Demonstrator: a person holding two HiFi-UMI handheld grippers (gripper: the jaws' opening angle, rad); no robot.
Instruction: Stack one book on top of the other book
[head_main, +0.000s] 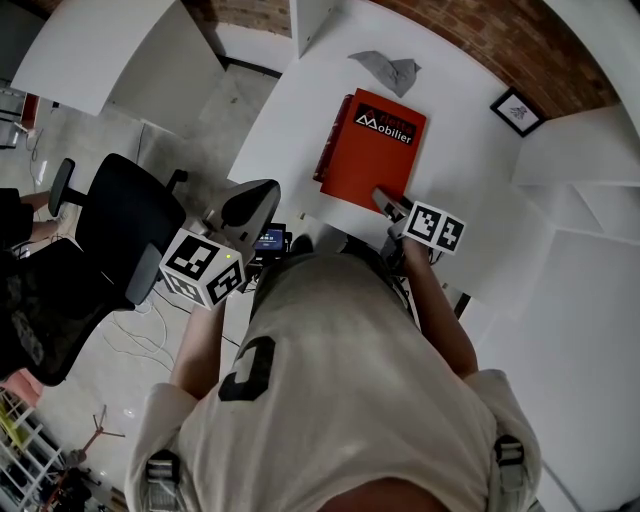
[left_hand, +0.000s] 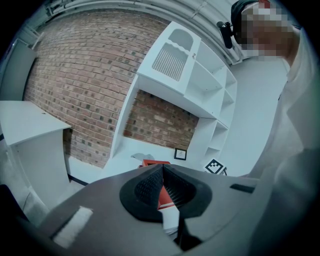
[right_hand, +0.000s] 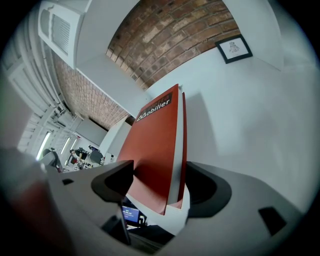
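A red book (head_main: 378, 150) with white lettering lies on the white table (head_main: 290, 120), on top of a darker book (head_main: 321, 152) whose edge shows along its left side. My right gripper (head_main: 392, 207) is at the red book's near edge. In the right gripper view the red book (right_hand: 157, 135) fills the gap of the right gripper (right_hand: 159, 172), with a jaw against each face. My left gripper (head_main: 255, 200) hangs off the table's near left corner, away from the books. It is shut and empty (left_hand: 162, 167), with the red book (left_hand: 154, 162) visible beyond its tips.
A crumpled grey cloth (head_main: 390, 70) lies behind the books. A small framed picture (head_main: 517, 110) stands at the table's far right by white shelving (head_main: 590, 170). A black office chair (head_main: 120, 225) is on the floor to the left. A brick wall runs behind.
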